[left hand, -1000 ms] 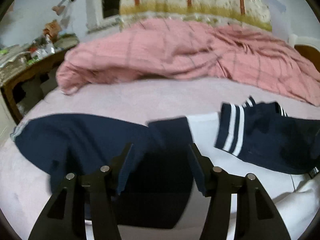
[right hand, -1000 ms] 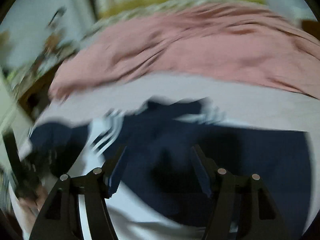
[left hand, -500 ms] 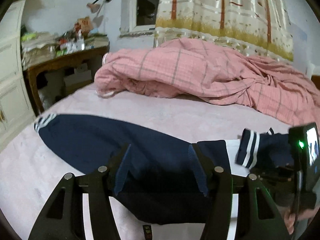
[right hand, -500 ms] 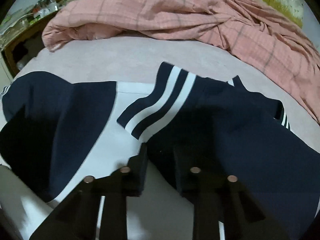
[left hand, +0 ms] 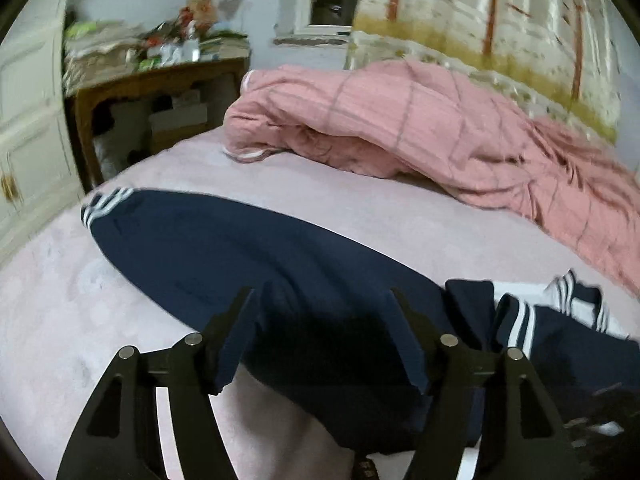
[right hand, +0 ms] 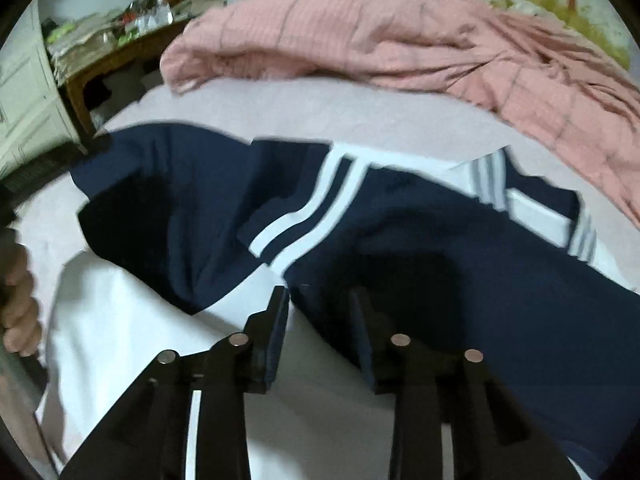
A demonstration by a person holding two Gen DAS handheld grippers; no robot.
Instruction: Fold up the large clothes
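Note:
A navy and white top with white-striped cuffs lies spread on the pale pink bed (left hand: 360,208). In the left wrist view its left sleeve (left hand: 208,248) stretches out to the left, striped cuff (left hand: 105,203) at the end. My left gripper (left hand: 322,296) is open, its fingers straddling the sleeve near the shoulder. In the right wrist view the right sleeve (right hand: 480,280) lies folded across the white body (right hand: 132,328), striped cuff (right hand: 308,220) in the middle. My right gripper (right hand: 320,294) has narrowed jaws with the navy sleeve edge between them.
A crumpled pink checked quilt (left hand: 420,128) lies across the far side of the bed. A cluttered wooden desk (left hand: 152,80) and a white cupboard (left hand: 24,128) stand to the left. A curtain (left hand: 480,32) hangs behind.
The left gripper has moved left along the outstretched sleeve and closer to it. The right gripper's jaws narrowed around the folded sleeve's edge and lifted slightly.

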